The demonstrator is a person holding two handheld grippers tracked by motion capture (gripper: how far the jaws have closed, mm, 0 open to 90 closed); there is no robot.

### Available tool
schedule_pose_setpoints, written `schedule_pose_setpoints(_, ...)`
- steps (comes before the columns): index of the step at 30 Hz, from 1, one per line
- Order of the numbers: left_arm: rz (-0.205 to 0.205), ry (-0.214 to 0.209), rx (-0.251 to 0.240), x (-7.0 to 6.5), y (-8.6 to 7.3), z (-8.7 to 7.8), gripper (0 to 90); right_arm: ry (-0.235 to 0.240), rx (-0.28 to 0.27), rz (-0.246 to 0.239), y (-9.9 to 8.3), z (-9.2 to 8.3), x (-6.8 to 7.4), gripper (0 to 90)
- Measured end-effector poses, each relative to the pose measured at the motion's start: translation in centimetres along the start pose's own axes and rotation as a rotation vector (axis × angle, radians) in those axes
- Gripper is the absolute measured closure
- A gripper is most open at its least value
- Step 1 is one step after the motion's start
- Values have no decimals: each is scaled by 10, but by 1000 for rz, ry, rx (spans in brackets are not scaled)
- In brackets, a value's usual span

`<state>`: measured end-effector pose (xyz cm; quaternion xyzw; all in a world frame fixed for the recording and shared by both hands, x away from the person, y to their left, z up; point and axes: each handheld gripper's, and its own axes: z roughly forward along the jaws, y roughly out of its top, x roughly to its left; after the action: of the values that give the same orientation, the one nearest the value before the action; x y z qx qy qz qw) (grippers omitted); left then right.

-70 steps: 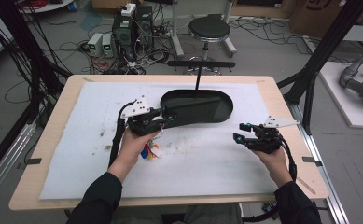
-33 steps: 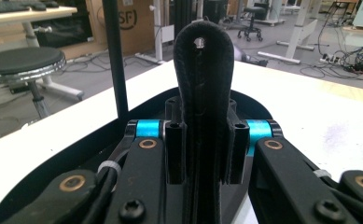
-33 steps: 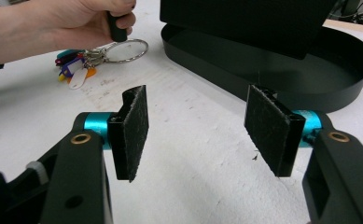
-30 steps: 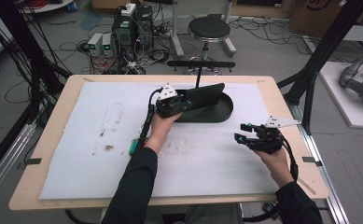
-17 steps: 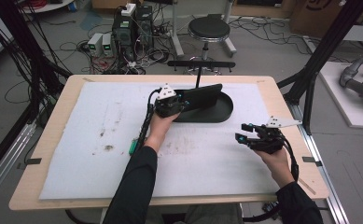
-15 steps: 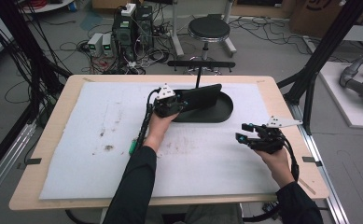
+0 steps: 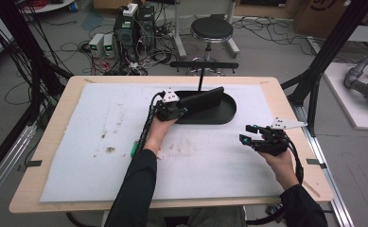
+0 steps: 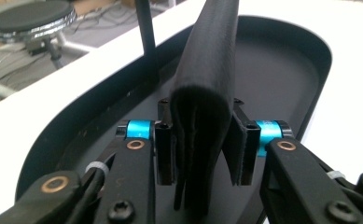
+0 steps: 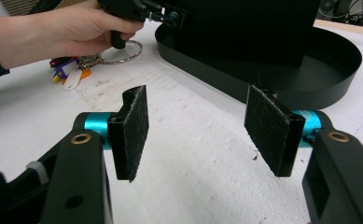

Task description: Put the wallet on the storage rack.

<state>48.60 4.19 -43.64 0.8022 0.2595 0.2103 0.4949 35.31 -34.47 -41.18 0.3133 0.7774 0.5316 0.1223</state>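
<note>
Nearest to me, the right gripper [image 7: 250, 137] rests on the white mat [image 7: 77, 142] with its jaws spread wide and nothing between them, idle and well off to the side of the work. Ahead of it and across the mat, the left gripper [image 7: 178, 112] sits at the near rim of the black oval tray [image 7: 229, 113]. A folded black wallet [image 8: 207, 93] stands on edge between its jaws, running away from the gripper over the tray floor. Those jaws have just been opening: the left pad lies against the wallet, while the right one seems to have a small gap. I'd judge the wallet is as good as delivered, with only the letting go and backing off left. Behind the left hand, a bunch of keys [image 9: 76, 70] lies on the mat outside the tray, perhaps next.
</note>
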Motion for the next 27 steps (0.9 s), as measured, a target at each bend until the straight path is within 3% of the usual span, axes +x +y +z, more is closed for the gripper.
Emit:
schedule_pose_setpoints(3, -11, 8, -2, 1, -1, 0, 662, -1, 0, 7, 0, 0, 0, 405)
schedule_pose_setpoints(6, 3, 29, 7, 0, 1, 0, 625, 2, 2, 8, 0, 0, 0, 405)
schedule_pose_setpoints(12, -6, 52, 47, -2, 2, -1, 436, 0, 2, 3, 0, 1, -1, 405)
schedule_pose_setpoints(16, -2, 79, 69, -3, 4, -3, 365, -1, 0, 2, 0, 1, 0, 405)
schedule_pose_setpoints(24, -12, 182, 117, -3, 11, -15, 280, -5, -5, 6, 0, 0, -1, 405)
schedule_pose_setpoints(27, 5, 222, 79, -7, 10, -27, 278, -6, -7, 6, 0, -1, -2, 404)
